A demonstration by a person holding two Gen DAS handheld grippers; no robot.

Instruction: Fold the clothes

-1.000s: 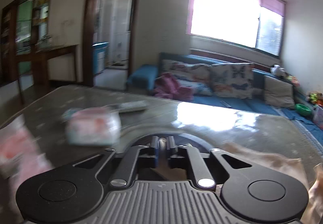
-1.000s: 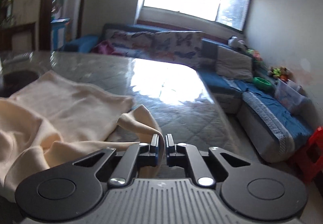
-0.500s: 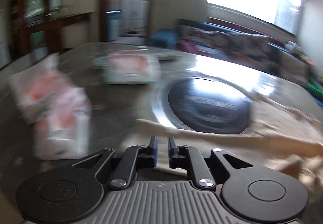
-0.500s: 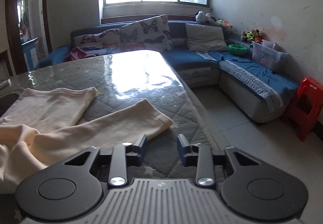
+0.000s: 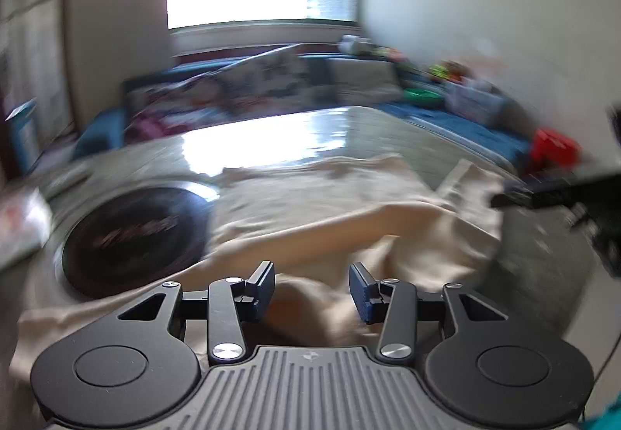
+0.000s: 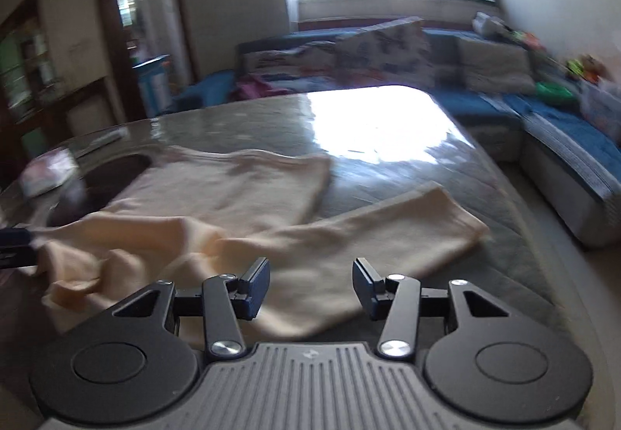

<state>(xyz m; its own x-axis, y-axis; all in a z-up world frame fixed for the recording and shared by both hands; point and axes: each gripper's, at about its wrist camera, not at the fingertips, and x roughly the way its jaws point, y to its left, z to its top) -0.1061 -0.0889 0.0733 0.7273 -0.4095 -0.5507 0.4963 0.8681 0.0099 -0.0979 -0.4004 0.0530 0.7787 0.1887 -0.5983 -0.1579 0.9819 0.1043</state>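
Note:
A cream garment (image 5: 310,205) lies crumpled on the glass-topped table (image 5: 349,127). My left gripper (image 5: 312,288) hovers low over its near folds. Its jaws are opening, and cloth lies below the gap, free of the pads. In the right wrist view the garment (image 6: 233,193) spreads out with one long flap (image 6: 368,236) toward the table's right side. My right gripper (image 6: 311,286) is above that flap's near edge, jaws still opening and gripping nothing. The right gripper's fingers (image 5: 543,193) show at the left wrist view's right edge. The left gripper's tip (image 6: 15,247) shows at the right wrist view's left edge.
A dark round inset (image 5: 132,236) is set into the table, partly under the garment. Soft packets (image 6: 46,170) lie at the far left. The table's right edge (image 6: 524,216) drops to the floor. Beyond are a blue sofa (image 6: 562,119) and a red stool (image 5: 555,146).
Both grippers were shut a second ago and now stand open. The left view has swung right, from the packets to over the garment. The right gripper let go of a cloth fold and turned left.

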